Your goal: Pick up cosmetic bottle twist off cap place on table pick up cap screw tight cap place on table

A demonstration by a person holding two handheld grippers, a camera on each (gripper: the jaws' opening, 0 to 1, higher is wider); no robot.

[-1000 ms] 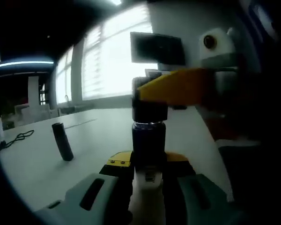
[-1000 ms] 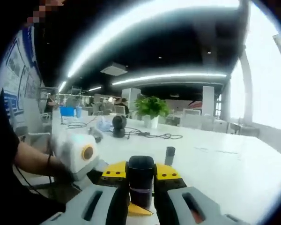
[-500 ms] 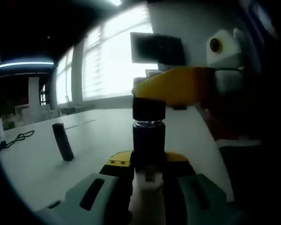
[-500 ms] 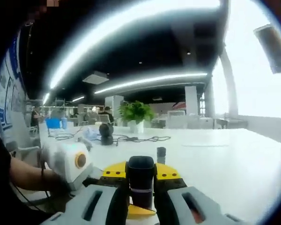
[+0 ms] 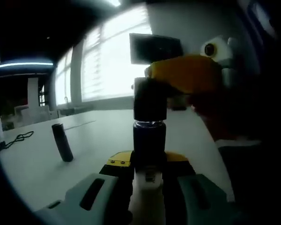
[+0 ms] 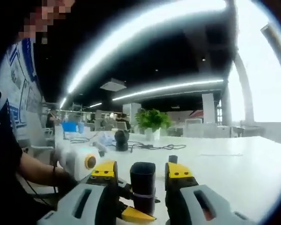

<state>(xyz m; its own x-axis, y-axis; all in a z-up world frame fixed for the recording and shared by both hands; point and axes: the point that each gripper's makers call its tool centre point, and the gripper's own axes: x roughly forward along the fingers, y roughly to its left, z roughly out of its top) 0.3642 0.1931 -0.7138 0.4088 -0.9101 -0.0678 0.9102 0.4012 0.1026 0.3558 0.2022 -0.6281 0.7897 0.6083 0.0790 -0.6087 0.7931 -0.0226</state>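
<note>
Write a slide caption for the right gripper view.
Right claw open around the capped bottle held upright by the left claw.

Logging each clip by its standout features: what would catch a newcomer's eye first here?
In the left gripper view, a dark cosmetic bottle stands upright, clamped in the left gripper, its black cap beside the right gripper's yellow tip. In the right gripper view, the right gripper stands open around that cap. A dark tube stands on the white table.
</note>
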